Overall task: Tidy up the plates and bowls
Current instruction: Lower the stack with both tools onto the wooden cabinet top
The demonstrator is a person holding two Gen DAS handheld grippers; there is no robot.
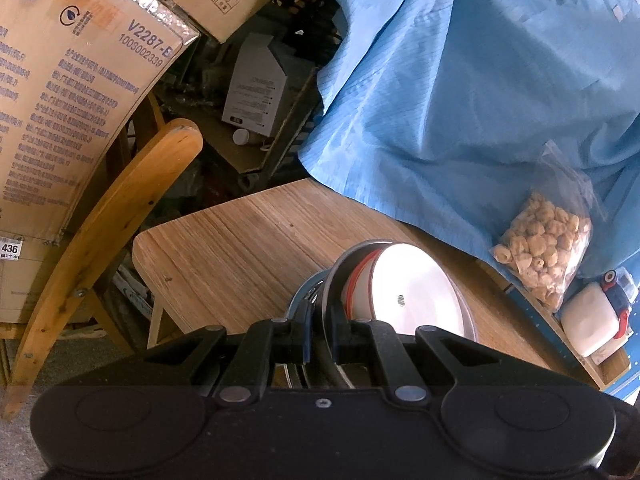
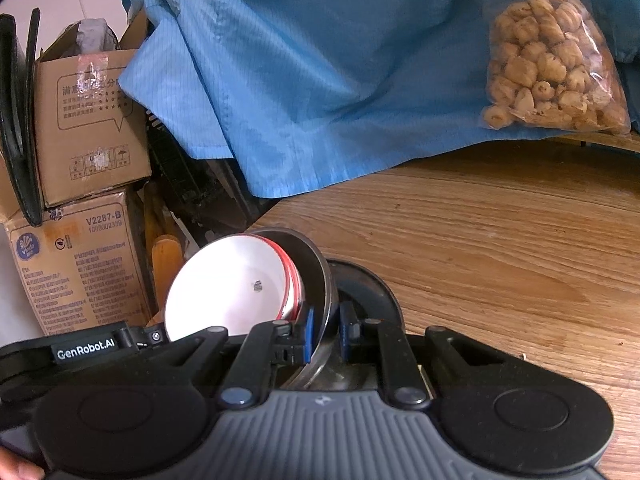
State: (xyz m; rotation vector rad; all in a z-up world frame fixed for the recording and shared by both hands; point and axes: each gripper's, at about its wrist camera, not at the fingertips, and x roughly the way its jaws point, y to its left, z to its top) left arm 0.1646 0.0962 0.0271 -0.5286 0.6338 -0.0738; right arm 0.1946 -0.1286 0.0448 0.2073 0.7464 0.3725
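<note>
Here two grippers, left gripper [image 1: 321, 330] and right gripper [image 2: 325, 330], each clamp one metal bowl's [image 1: 334, 276] rim

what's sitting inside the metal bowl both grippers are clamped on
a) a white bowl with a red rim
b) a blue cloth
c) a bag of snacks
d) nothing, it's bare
a: the white bowl with a red rim is nested in the metal bowl, whose rim sits between the fingers of the right gripper and the left gripper; the snack bag lies apart on the blue cloth.
</note>
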